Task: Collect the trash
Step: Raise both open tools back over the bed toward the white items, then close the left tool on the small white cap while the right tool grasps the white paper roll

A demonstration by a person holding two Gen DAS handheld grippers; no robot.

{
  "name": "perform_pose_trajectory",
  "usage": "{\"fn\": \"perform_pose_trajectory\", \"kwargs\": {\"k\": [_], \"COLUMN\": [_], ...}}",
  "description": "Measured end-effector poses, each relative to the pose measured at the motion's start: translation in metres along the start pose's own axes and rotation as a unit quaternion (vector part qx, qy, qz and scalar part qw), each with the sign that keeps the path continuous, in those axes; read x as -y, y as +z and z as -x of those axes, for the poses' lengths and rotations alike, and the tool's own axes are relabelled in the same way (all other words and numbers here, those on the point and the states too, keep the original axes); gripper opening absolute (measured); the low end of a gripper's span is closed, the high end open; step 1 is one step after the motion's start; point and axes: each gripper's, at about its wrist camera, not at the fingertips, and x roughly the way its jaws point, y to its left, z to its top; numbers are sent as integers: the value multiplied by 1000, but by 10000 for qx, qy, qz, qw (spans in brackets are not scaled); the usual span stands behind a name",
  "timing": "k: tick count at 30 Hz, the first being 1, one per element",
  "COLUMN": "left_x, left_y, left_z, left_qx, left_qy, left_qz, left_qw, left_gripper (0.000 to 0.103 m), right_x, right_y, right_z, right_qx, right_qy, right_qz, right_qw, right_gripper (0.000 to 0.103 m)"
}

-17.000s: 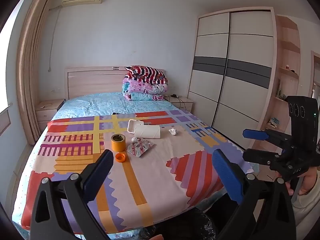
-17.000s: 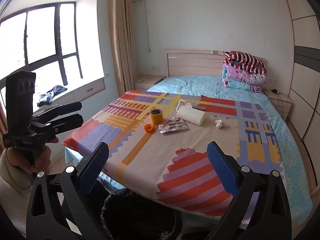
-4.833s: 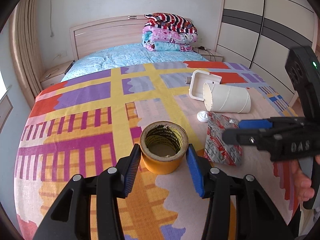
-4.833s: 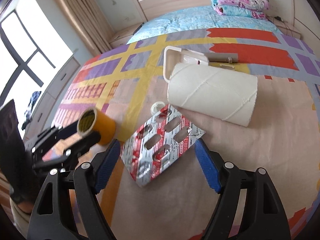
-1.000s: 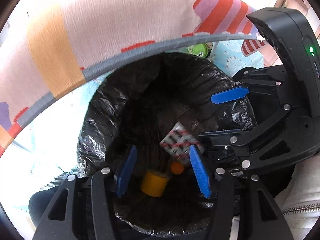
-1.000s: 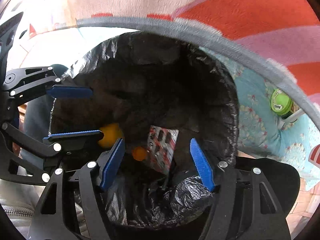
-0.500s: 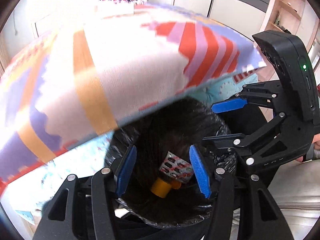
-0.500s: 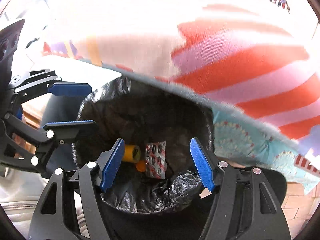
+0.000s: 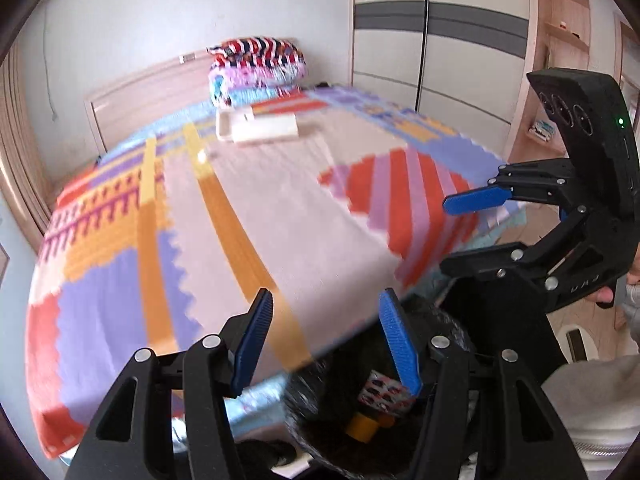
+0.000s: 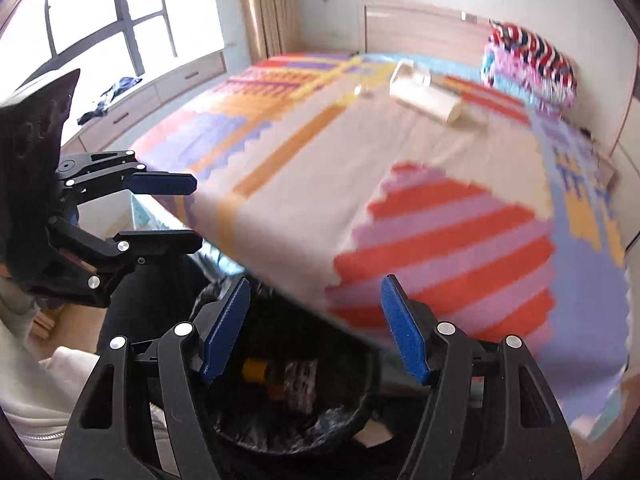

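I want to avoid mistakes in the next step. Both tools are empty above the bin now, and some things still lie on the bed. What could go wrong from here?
1. The white paper roll lies on its side on the blanket; a nudge from a tool may send it rolling away.
2. The small white cap near it looks tiny, so the open right tool might miss it.
3. The bin sits partly under the bed edge, so dropped trash may land outside it.

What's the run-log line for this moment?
left gripper: open, empty | right gripper: open, empty | bin: tape roll, blister pack inside | paper roll: on bed
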Motion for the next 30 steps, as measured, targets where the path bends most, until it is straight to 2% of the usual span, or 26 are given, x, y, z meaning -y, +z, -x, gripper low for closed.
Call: {"fn": "perform_pose_trajectory", "kwargs": {"k": [8, 13, 23, 25, 30], "left_x": [-34, -56, -98, -109, -133], "left_y": [36, 56, 90, 98, 116], "left_z": [-9, -21, -54, -65, -95], "left_qx": [220, 206, 160, 120, -24], "left_qy": [197, 280, 235, 133, 209], "left_qz": [-45, -48, 125, 223, 410], "left_qw": [9996, 9994, 9995, 9996, 9989], "left_gripper": [53, 53, 53, 53, 53], "right_x": [31, 45, 70, 79, 103], "right_y": [52, 84, 127, 135, 155], "right_z": [-2, -17, -61, -71, -103], "right_qx": [366, 427, 347, 284, 70], "right_qy": [-376, -357, -521, -490, -531], "right_qz": [549, 804, 1416, 1400, 1289], "right_qw": [9971, 9952, 9879, 9885, 9902], "right_gripper": [68, 68, 71, 71, 72]}}
